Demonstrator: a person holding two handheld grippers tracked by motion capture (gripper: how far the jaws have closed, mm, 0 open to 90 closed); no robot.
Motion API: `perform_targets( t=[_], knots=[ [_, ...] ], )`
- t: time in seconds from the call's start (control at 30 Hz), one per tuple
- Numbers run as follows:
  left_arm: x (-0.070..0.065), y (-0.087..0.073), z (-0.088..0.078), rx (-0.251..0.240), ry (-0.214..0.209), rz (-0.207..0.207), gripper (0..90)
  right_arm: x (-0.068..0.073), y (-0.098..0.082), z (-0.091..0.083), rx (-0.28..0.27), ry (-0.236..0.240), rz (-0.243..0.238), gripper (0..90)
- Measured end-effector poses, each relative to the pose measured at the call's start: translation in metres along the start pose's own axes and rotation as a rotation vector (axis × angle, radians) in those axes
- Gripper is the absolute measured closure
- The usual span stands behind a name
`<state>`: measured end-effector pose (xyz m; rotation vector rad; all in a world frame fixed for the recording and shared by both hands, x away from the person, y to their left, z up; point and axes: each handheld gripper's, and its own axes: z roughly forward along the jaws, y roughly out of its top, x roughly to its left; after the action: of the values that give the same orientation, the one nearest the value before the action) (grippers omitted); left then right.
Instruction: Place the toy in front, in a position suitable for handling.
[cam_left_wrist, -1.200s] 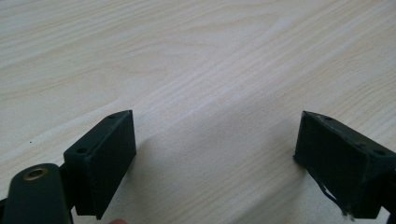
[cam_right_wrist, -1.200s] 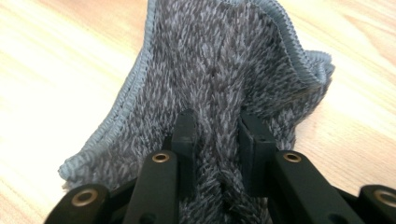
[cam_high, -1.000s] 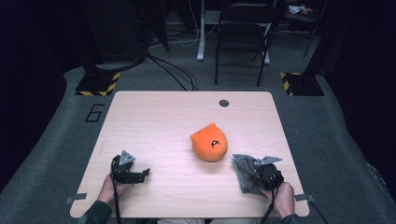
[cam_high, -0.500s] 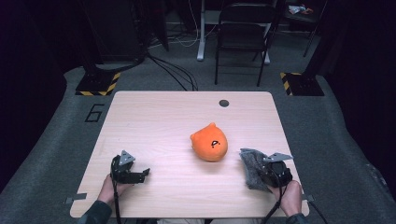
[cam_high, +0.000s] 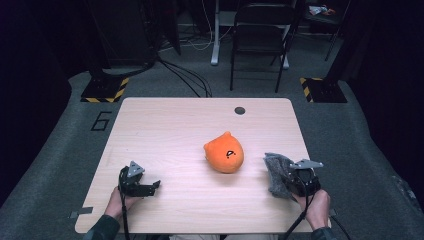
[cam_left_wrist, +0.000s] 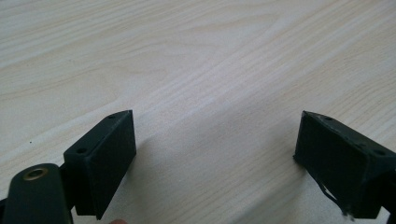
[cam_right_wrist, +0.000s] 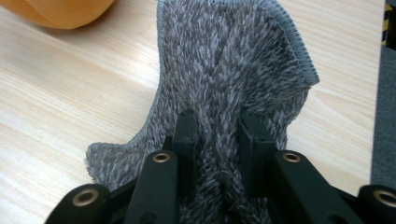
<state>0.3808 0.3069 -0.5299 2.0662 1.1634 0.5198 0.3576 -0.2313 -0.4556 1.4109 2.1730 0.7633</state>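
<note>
At the desk's (cam_high: 165, 125) near right corner, the right hand-held gripper (cam_right_wrist: 217, 123) is pinching a grey fuzzy cloth (cam_right_wrist: 233, 60), lifting it just beside the orange plush (cam_high: 224, 152). Looks like the pick-up step; next it probably needs carrying over. The left hand-held gripper (cam_left_wrist: 210, 154) sits low, jaws spread, nothing in them.
</note>
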Motion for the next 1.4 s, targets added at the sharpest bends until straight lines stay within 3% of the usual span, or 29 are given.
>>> perform_targets(
  t=[0.63,1.13,1.27,1.4],
  knots=[
    [0.0,0.0,0.0,0.0,0.0,0.0,11.9,-0.027,0.009,0.008,-0.014,-0.065,0.054,71.0],
    [0.0,0.0,0.0,0.0,0.0,0.0,11.9,-0.041,0.031,0.047,-0.012,-0.057,0.096,69.6],
    [0.0,0.0,0.0,0.0,-0.001,0.001,11.9,-0.041,0.033,0.064,0.025,-0.062,0.098,64.0],
    [0.0,0.0,0.0,-0.001,-0.002,0.001,11.9,-0.042,0.031,0.074,0.062,-0.087,0.103,47.5]
  ],
)
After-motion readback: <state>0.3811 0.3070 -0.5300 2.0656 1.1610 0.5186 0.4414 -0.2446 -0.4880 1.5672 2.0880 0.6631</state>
